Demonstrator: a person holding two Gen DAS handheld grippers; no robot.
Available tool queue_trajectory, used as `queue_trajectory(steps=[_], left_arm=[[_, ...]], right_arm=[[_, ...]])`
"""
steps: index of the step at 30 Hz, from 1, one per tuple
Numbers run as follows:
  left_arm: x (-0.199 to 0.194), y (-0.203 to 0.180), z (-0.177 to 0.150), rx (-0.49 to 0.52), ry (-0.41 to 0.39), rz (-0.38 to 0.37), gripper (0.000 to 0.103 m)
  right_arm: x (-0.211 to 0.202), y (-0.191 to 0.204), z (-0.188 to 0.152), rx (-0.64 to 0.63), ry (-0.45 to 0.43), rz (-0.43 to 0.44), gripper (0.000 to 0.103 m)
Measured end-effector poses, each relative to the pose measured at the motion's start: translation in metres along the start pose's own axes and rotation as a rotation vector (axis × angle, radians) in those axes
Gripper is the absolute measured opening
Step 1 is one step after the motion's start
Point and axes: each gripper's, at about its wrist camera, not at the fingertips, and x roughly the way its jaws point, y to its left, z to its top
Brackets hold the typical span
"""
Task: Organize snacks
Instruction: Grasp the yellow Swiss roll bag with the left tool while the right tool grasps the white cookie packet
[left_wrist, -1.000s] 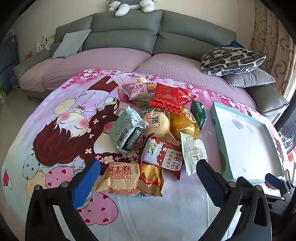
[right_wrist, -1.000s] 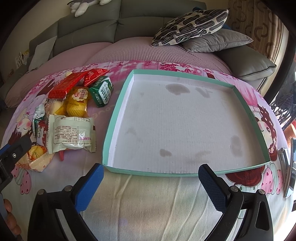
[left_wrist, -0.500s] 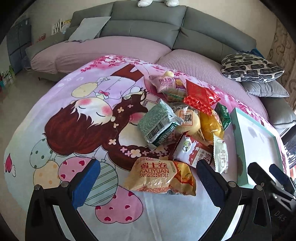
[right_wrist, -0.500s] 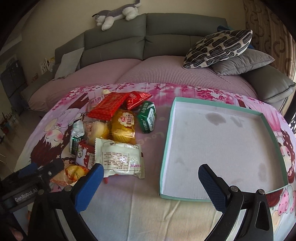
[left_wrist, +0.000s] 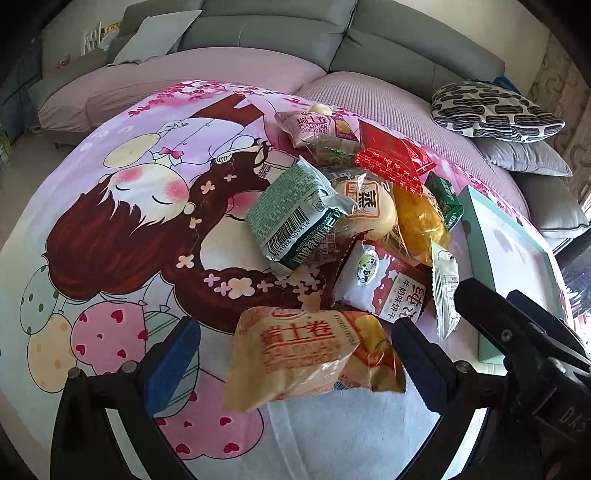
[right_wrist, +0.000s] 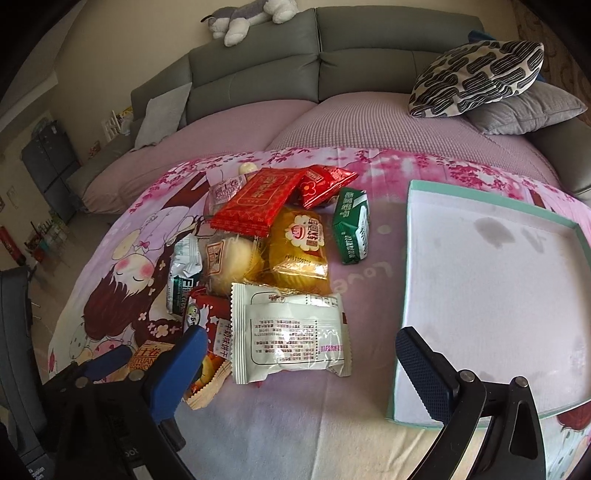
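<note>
Left gripper (left_wrist: 295, 354) (jaws wide) straddles the Swiss roll packet (left_wrist: 306, 354).

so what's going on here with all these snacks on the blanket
A person is sorting a pile of packaged snacks on a cartoon-print blanket with two hand-held grippers. The left hand-held gripper is open around the orange Swiss roll pack, nearest in the pile, but has not closed on it. The right hand-held gripper is open over the white wrapped snack. The teal-rimmed tray beside the pile holds nothing yet.
</note>
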Motion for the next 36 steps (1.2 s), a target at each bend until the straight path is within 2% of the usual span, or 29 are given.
queue_trajectory(steps=[4,9,13,15,20,23,27,32,36], left_arm=[[0.011,0.002,-0.002,-0.012,0.048,-0.012,0.102],[0.012,0.004,-0.004,-0.01,0.05,0.004,0.1],[0.012,0.003,-0.005,0.002,0.048,0.001,0.096],[0.012,0.003,-0.004,0.001,0.047,-0.012,0.092],[0.009,0.0,-0.005,0.013,0.047,-0.029,0.083],[0.006,-0.002,-0.007,0.015,0.048,-0.032,0.08],[0.003,-0.002,-0.006,0.005,0.047,-0.034,0.079],[0.003,0.006,-0.004,-0.018,0.043,-0.03,0.079],[0.0,0.012,-0.003,-0.035,0.037,-0.028,0.079]], right_arm=[[0.013,0.007,-0.002,-0.03,0.036,-0.005,0.1],[0.024,0.008,-0.003,-0.014,0.059,0.02,0.097],[0.031,0.004,-0.003,0.007,0.075,0.021,0.095],[0.034,0.0,-0.003,0.021,0.084,0.018,0.087],[0.034,0.0,-0.003,0.017,0.081,0.022,0.086],[0.033,-0.001,-0.003,0.017,0.079,0.017,0.08],[0.03,-0.007,-0.003,0.028,0.074,0.006,0.067],[0.027,-0.009,-0.003,0.033,0.064,0.012,0.063],[0.02,-0.01,-0.001,0.032,0.037,0.026,0.049]])
